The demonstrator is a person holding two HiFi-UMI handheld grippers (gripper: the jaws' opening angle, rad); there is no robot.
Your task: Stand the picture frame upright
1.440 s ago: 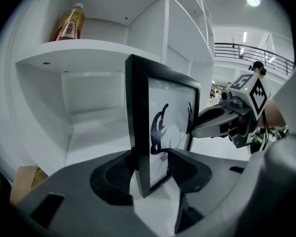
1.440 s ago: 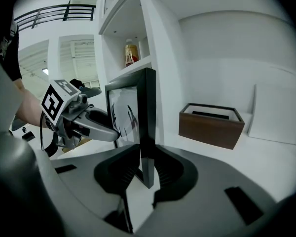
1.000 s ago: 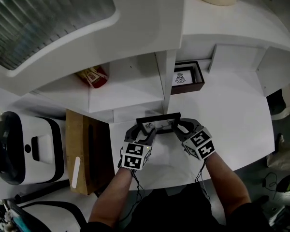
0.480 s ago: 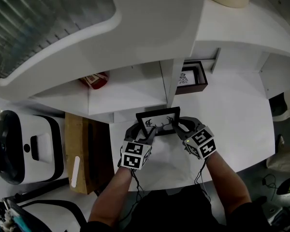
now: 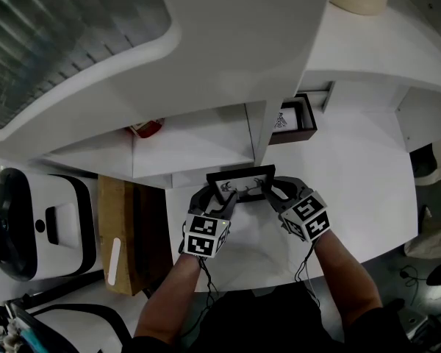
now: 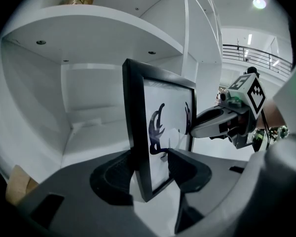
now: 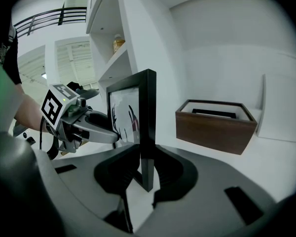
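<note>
Now, beyond the picture frame, box holds print.

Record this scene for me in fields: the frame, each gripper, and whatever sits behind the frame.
picture frame: black, dark antler-like print, held about upright over the white desk
left gripper: shut on the frame's left edge
right gripper: shut on the frame's right edge
behind: brown wooden box, apart from the frame

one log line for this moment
left gripper: shut on black picture frame | right gripper: shut on same frame | frame: upright
</note>
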